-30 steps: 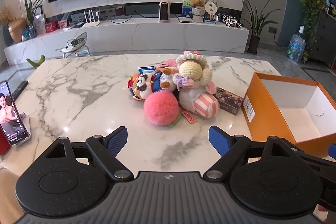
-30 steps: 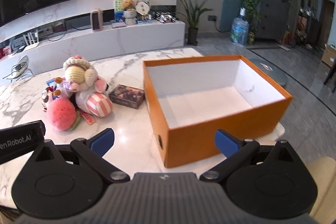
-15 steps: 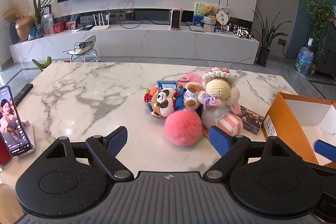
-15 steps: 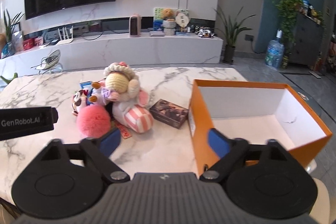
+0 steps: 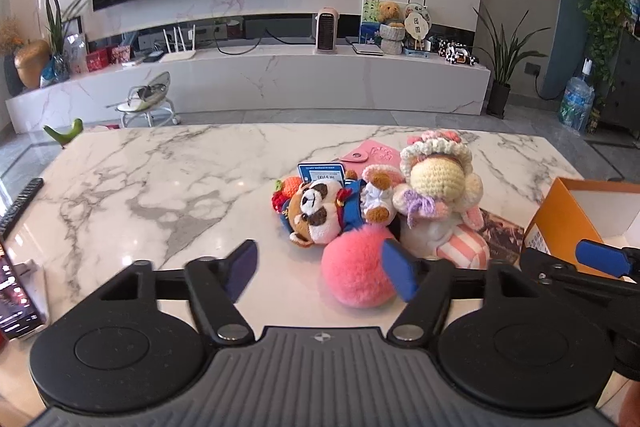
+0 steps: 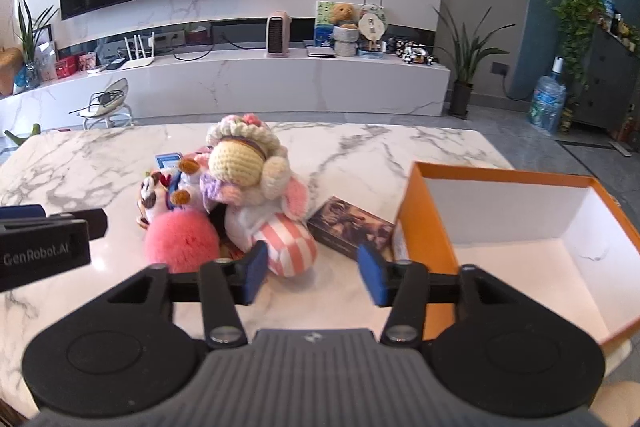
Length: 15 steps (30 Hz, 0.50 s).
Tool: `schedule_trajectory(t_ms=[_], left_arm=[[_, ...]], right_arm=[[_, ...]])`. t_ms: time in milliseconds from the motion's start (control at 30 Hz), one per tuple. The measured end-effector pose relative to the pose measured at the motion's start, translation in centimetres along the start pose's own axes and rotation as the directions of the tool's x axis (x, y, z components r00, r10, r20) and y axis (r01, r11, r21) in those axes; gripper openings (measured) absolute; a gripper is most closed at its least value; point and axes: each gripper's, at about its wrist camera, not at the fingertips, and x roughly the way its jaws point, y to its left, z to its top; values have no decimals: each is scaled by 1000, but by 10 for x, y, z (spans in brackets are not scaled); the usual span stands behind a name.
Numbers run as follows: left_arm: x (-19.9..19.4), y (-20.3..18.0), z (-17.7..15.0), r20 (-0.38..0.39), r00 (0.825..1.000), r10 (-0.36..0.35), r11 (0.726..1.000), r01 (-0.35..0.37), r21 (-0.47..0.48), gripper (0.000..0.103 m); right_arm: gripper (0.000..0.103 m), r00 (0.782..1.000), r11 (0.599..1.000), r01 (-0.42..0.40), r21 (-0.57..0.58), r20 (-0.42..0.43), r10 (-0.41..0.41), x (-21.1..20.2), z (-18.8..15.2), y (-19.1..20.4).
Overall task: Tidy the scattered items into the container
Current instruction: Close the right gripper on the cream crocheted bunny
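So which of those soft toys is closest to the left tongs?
The pink pompom. It is the plain fluffy ball at the front of the pile, just beyond the left tongs, whose jaws are closing; the panda and crochet doll sit behind it.

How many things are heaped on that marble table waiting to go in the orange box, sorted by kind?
Plush toys: 3 (crochet doll, panda, small bear)
Pink pompom: 1
Dark card box: 1
Pink wallet: 1
Blue card: 1
Strawberry charm: 1
Total: 8

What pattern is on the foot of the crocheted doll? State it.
Pink and white stripes on the crocheted doll's foot, clearest in the right wrist view.
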Motion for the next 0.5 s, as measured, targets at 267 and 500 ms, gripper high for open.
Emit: schedule_trajectory(t_ms=[267, 500], left_arm=[[36, 9, 22, -41, 999, 12, 1000, -12, -1, 88], [67, 15, 34, -81, 996, 33, 999, -30, 36, 88]], right_arm=[[67, 999, 998, -50, 45, 15, 50, 34, 26, 2], [76, 991, 990, -124, 69, 60, 120, 58, 57, 16]])
